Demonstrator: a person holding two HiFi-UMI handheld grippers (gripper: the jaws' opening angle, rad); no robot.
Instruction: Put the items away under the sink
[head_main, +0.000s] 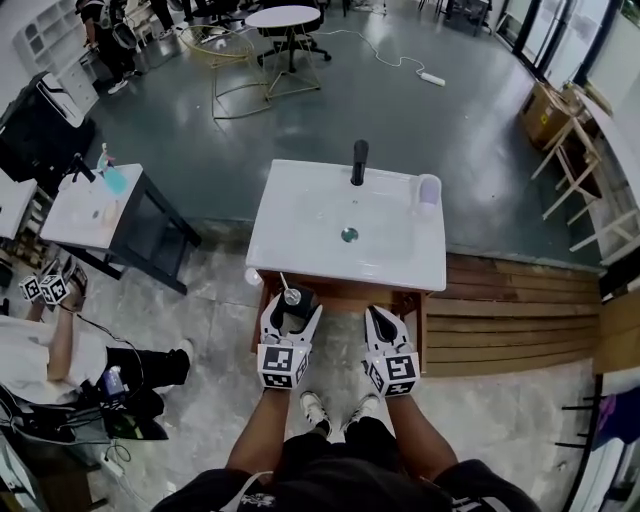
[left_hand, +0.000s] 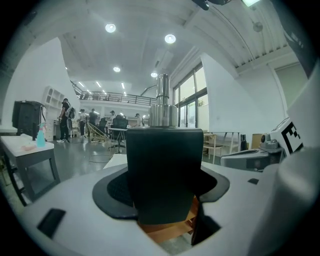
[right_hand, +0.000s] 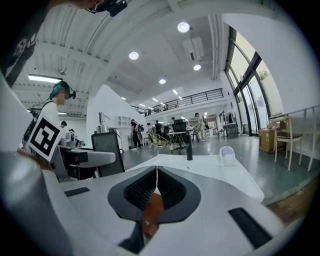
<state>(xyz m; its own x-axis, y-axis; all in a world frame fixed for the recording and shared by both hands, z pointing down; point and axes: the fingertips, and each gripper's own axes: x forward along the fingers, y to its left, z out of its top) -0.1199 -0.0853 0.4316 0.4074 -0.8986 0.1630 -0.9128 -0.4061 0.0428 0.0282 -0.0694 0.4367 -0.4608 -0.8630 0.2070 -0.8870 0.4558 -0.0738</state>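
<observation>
one black pump bottle (left_hand: 164, 170) sits clamped in the left gripper (head_main: 293, 306); the right gripper (head_main: 377, 317) is closed, empty.

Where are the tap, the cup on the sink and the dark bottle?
tap (head_main: 359, 162), head view, its black upright body
cup (head_main: 428, 190), head view, its pale side
dark bottle (left_hand: 165, 175), left gripper view, its front face

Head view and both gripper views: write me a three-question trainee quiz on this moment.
1. True or false: the right gripper is shut with nothing between its jaws.
2. The left gripper holds: A) black pump bottle, B) sponge, C) towel.
3. Fill in: in the head view the pale cup stands at the sink top's far ____ corner.
Key: 1 true; 2 A; 3 right.
</observation>
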